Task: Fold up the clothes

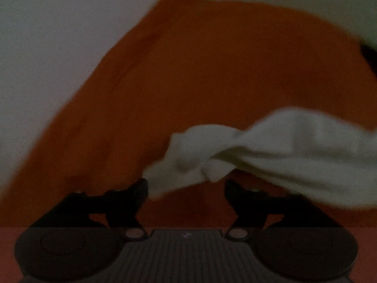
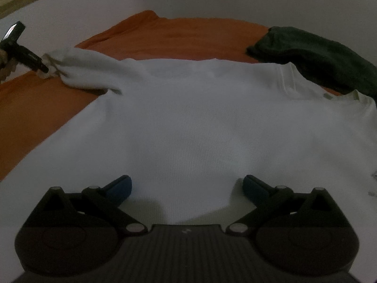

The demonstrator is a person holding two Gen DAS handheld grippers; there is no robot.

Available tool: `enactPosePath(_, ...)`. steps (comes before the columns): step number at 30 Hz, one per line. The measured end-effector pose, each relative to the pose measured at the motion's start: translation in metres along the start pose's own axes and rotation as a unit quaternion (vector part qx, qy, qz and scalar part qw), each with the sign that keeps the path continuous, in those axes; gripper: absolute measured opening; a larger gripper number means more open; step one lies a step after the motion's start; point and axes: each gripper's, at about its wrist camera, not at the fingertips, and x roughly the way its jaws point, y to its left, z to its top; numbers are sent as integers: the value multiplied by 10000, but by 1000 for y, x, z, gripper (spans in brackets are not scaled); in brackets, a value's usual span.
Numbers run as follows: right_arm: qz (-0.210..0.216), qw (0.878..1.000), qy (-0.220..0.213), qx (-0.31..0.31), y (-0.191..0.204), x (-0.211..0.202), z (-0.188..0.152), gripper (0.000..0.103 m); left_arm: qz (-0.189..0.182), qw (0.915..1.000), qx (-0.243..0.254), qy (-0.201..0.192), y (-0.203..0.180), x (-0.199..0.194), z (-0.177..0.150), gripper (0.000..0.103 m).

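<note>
The white shirt [image 2: 195,122] lies spread flat on the orange sheet [image 2: 179,37], body smooth — a good base for folding. Its sleeve [image 2: 87,70] is bunched and raised at the left gripper [image 1: 186,188], whose fingers stand wide, cloth just beyond their tips. The right gripper [image 2: 187,185] hovers over the hem, fingers wide, gripping nothing. A dark green garment [image 2: 313,54] waits aside.

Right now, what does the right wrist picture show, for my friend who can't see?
A white knit shirt lies spread on an orange bedsheet, with the open right gripper above its near edge. The left gripper is at a bunched sleeve; a dark green garment lies far right.
</note>
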Motion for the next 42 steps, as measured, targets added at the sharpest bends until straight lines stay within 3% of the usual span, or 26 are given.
enactPosePath(2, 47, 9999, -3, 126, -5, -6, 0, 103, -517, 9932, -996, 322, 4, -4, 4, 94)
enactPosePath(4, 84, 9996, -14, 264, -9, -13, -2, 103, -1060, 9741, -1921, 539, 1, -3, 3, 94)
enactPosePath(6, 118, 9993, -8, 358, -12, -19, -7, 103, -1318, 9522, -2709, 517, 4, 1, -7, 94)
enactPosePath(9, 88, 9994, 2, 349, -9, -25, -16, 103, -1686, 9061, -3851, 476, 10, 9, -22, 100)
enactPosePath(12, 24, 9998, 32, 174, -2, -27, -22, 103, -1964, 8462, -4939, 367, 21, 31, -29, 100)
enactPosePath(13, 10, 10000, 36, 90, 0, -28, -23, 103, -1889, 8461, -4972, 334, 17, 33, -23, 100)
enactPosePath(16, -39, 10000, 63, -39, 5, -26, -24, 103, -1502, 8696, -4702, -53, -6, 24, -7, 100)
enactPosePath(17, -50, 10000, 67, -9, 5, -25, -24, 103, -1371, 8773, -4593, -218, -14, 18, -1, 94)
enactPosePath(20, -125, 9999, 24, 95, 7, -21, -25, 103, -971, 8972, -4250, -711, -36, 0, 15, 13)
enactPosePath(21, -162, 9998, 16, 123, 9, -20, -24, 103, -836, 9027, -4130, -875, -44, -6, 21, 11)
enactPosePath(25, -236, 9995, -40, 216, 13, -18, -22, 103, -307, 9208, -3572, -1536, -75, -31, 42, 10)
enactPosePath(26, -242, 9995, -45, 219, 13, -18, -23, 103, -240, 9297, -3284, -1647, -84, -37, 47, 10)
enactPosePath(29, -259, 9994, -77, 215, 14, -18, -25, 103, -176, 9464, -3064, -1004, -94, -22, 56, 11)
enactPosePath(30, -264, 9994, -98, 207, 14, -18, -26, 103, -141, 9460, -3153, -739, -97, -13, 55, 13)
enactPosePath(31, -270, 9994, -117, 198, 14, -18, -27, 103, -105, 9448, -3240, -472, -99, -4, 54, 17)
enactPosePath(32, -280, 9994, -116, 187, 14, -17, -27, 103, -92, 9428, -3320, -290, -102, 2, 52, 36)
enactPosePath(33, -297, 9993, -109, 175, 15, -17, -27, 103, -151, 9401, -3385, -373, -110, 0, 47, 64)
enactPosePath(34, -314, 9993, -103, 163, 15, -17, -27, 103, -178, 9389, -3406, -465, -117, -2, 44, 74)
enactPosePath(38, -400, 9988, -155, 244, 17, -32, -23, 102, 124, 9598, -2604, -1039, -136, -45, 49, 78)
enactPosePath(39, -369, 9988, -205, 250, 16, -41, -24, 102, 157, 9636, -2417, -1129, -143, -63, 37, 84)
enactPosePath(40, -337, 9988, -254, 256, 16, -50, -25, 101, 133, 9675, -2217, -1208, -154, -80, 25, 87)
enactPosePath(42, -303, 9989, -310, 176, 12, -66, -26, 99, -278, 9759, -1736, -1290, -203, -108, 7, 87)
